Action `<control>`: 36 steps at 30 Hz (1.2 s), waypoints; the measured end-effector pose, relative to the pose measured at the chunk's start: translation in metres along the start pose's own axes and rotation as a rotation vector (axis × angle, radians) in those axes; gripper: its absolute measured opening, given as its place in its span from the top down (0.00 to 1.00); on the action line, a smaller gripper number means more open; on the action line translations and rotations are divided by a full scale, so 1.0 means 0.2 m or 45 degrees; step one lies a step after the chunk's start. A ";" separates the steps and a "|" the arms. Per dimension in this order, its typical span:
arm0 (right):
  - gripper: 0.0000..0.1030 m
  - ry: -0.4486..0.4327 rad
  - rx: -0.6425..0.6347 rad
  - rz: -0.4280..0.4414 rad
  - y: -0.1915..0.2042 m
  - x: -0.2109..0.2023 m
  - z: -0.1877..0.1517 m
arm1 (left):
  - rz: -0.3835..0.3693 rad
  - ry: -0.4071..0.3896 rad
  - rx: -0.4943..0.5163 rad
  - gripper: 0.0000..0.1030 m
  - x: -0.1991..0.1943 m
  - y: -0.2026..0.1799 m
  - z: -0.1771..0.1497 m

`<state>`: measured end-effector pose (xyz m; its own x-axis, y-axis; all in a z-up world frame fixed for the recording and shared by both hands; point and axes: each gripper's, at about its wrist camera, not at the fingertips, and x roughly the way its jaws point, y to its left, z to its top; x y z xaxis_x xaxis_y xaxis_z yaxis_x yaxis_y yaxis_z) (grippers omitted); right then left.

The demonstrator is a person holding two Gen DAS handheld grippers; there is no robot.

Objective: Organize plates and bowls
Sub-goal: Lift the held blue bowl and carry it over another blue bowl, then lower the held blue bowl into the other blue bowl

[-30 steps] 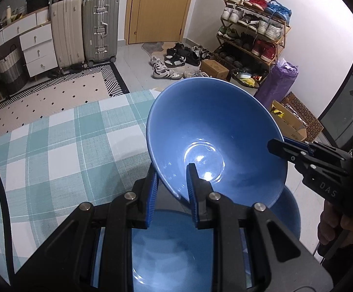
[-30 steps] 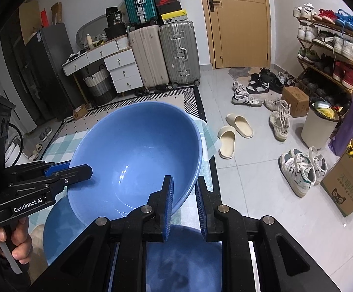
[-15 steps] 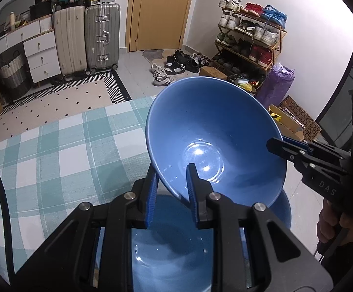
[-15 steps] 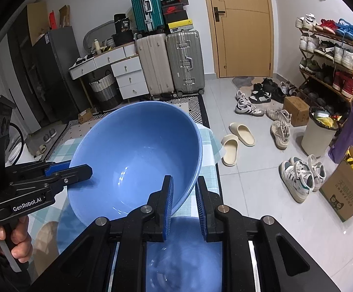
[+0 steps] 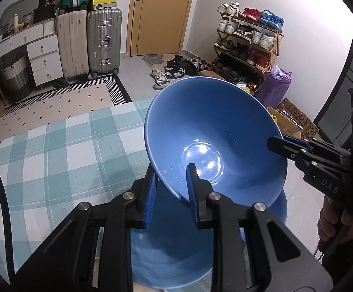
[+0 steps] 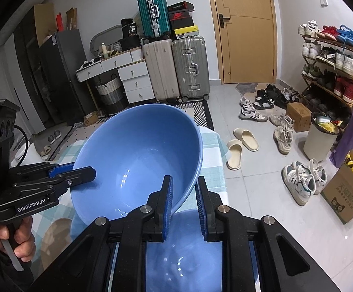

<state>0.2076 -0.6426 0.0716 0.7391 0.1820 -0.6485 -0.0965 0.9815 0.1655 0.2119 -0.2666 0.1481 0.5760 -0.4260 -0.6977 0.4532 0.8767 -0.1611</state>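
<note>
Both grippers, left gripper (image 5: 170,182) and right gripper (image 6: 185,194), jaws clamped on opposite rims, share the blue bowl (image 5: 213,143), tilted above the blue plate (image 5: 176,255).

The blue bowl (image 5: 215,141), clamped at its rim by the left tool (image 5: 170,185) and the right tool (image 6: 183,194), has been lifted higher above the second blue bowl (image 5: 176,255) beneath it. The gap between the two bowls has widened; more of the lower bowl's interior is now exposed at 6 o'clock in both wrist views. More of the checked counter (image 5: 66,146) shows at 9 o'clock in the left wrist view. The room background has shifted downward in both views: more of the door (image 6: 247,29) and the stacked suitcases (image 6: 174,68) is now visible.
</note>
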 end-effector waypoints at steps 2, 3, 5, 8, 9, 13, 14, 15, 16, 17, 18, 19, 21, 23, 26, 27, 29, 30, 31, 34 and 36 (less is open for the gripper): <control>0.81 -0.002 -0.005 0.006 0.02 -0.01 -0.01 | 0.001 -0.004 -0.003 0.81 -0.03 0.01 -0.02; 0.81 -0.003 -0.009 0.011 0.04 -0.02 -0.02 | -0.001 -0.007 -0.007 0.81 -0.05 0.01 -0.04; 0.81 -0.004 -0.016 0.020 0.06 -0.03 -0.02 | -0.005 -0.007 -0.016 0.81 -0.08 0.03 -0.07; 0.81 -0.012 -0.026 0.037 0.09 -0.04 -0.04 | 0.003 -0.011 -0.026 0.81 -0.11 0.06 -0.10; 0.81 -0.015 -0.030 0.042 0.10 -0.05 -0.04 | 0.007 -0.014 -0.026 0.81 -0.12 0.06 -0.12; 0.81 -0.018 -0.038 0.058 0.16 -0.05 -0.07 | 0.026 -0.020 -0.024 0.81 -0.18 0.09 -0.17; 0.81 -0.018 -0.041 0.060 0.17 -0.06 -0.08 | 0.028 -0.022 -0.022 0.81 -0.19 0.09 -0.18; 0.81 -0.019 -0.045 0.062 0.18 -0.06 -0.09 | 0.030 -0.025 -0.020 0.81 -0.20 0.09 -0.19; 0.81 -0.020 -0.043 0.067 0.19 -0.06 -0.09 | 0.029 -0.028 -0.021 0.81 -0.22 0.09 -0.20; 0.81 -0.020 -0.043 0.072 0.20 -0.06 -0.10 | 0.028 -0.029 -0.021 0.81 -0.23 0.10 -0.21; 0.81 -0.019 -0.040 0.077 0.21 -0.07 -0.11 | 0.028 -0.031 -0.022 0.81 -0.23 0.12 -0.22; 0.81 -0.019 -0.040 0.080 0.21 -0.07 -0.11 | 0.030 -0.033 -0.020 0.80 -0.25 0.12 -0.23; 0.81 -0.023 -0.046 0.083 0.24 -0.08 -0.13 | 0.036 -0.038 -0.019 0.81 -0.27 0.11 -0.25; 0.81 -0.027 -0.052 0.081 0.25 -0.09 -0.14 | 0.043 -0.038 -0.018 0.81 -0.28 0.11 -0.27; 0.81 -0.025 -0.058 0.081 0.26 -0.10 -0.17 | 0.041 -0.038 -0.028 0.81 -0.29 0.11 -0.31; 0.81 -0.022 -0.057 0.083 0.26 -0.10 -0.18 | 0.040 -0.037 -0.030 0.81 -0.29 0.12 -0.32; 0.81 -0.013 -0.059 0.084 0.26 -0.09 -0.20 | 0.040 -0.031 -0.035 0.81 -0.29 0.12 -0.34; 0.81 -0.009 -0.060 0.084 0.26 -0.08 -0.21 | 0.042 -0.029 -0.035 0.81 -0.28 0.13 -0.36; 0.81 -0.005 -0.059 0.083 0.27 -0.08 -0.22 | 0.044 -0.025 -0.037 0.81 -0.28 0.13 -0.37; 0.81 0.006 -0.061 0.082 0.28 -0.06 -0.25 | 0.051 -0.024 -0.034 0.81 -0.27 0.14 -0.40; 0.81 0.014 -0.065 0.080 0.29 -0.05 -0.26 | 0.051 -0.018 -0.038 0.81 -0.25 0.15 -0.42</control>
<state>0.1600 -0.5836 0.0480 0.7232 0.2435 -0.6464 -0.1763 0.9699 0.1681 0.1396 -0.1999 0.1205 0.6032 -0.3934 -0.6938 0.4094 0.8993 -0.1540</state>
